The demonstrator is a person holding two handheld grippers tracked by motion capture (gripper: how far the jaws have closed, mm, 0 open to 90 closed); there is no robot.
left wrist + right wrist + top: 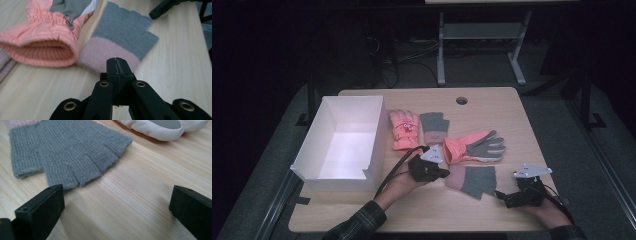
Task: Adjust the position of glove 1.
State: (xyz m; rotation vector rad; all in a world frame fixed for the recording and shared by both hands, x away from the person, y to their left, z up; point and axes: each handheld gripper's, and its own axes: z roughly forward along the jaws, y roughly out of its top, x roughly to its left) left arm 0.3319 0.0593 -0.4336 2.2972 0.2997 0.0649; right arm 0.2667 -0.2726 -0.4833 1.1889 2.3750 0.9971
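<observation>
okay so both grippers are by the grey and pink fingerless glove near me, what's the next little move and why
Probably open the left gripper again and ease it onto the pink cuff of the fingerless glove. Its jaws are shut together with nothing between them, just short of that cuff, while the right gripper waits open by the grey finger ends.

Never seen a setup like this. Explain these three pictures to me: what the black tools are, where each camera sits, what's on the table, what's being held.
A person holds a black two-jaw gripper in each hand. The high view looks down on the table; the other two cameras ride on the grippers and look along their jaws. On the table are a white box, two orange ski gloves and two grey-pink knit gloves. The left gripper is shut with nothing between its jaws, pointing at the near knit glove's pink cuff. The right gripper is open and empty beside that glove.
</observation>
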